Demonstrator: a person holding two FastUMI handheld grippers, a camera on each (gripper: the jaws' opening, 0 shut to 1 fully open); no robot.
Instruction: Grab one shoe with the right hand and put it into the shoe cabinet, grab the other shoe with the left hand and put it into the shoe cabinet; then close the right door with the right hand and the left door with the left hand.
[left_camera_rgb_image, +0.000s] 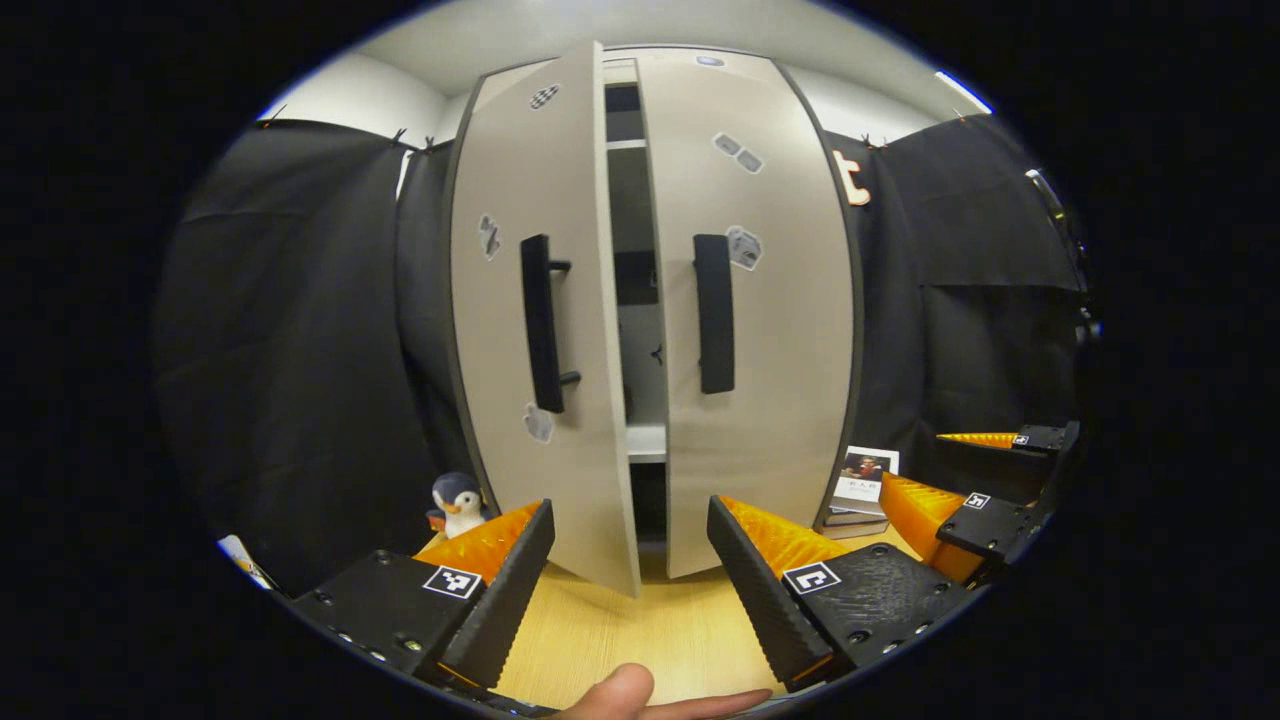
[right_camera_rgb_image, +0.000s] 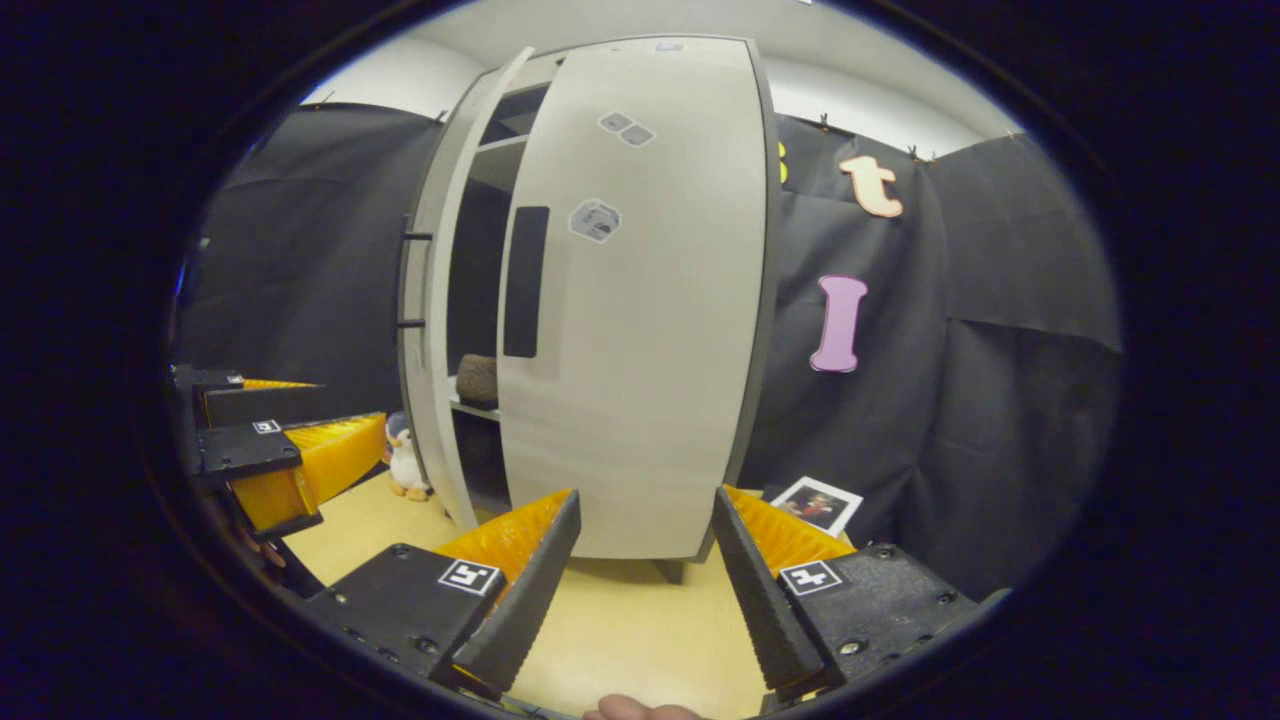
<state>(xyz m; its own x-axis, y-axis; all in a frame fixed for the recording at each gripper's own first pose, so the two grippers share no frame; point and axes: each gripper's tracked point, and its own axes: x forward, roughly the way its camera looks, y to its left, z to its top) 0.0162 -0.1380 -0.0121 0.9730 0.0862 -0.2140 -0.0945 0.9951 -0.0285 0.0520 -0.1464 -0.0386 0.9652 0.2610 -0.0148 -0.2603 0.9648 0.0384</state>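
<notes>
Left gripper (left_camera_rgb_image: 630, 540) jaws wide, empty, facing cabinet (left_camera_rgb_image: 650, 300) | right gripper (right_camera_rgb_image: 645, 535) wide, empty | left door (left_camera_rgb_image: 540, 320) ajar, right door (right_camera_rgb_image: 640, 300) nearly shut | shoe (right_camera_rgb_image: 477, 380) on shelf inside

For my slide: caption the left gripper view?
Open left tongs face the cabinet's ajar left door.

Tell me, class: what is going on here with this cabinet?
A person holds a gripper in each hand in front of a cabinet. Both the left gripper and the right gripper have open jaws and hold nothing. The right door looks closed or almost closed; the left door is ajar. A shoe sits on a shelf inside.
</notes>
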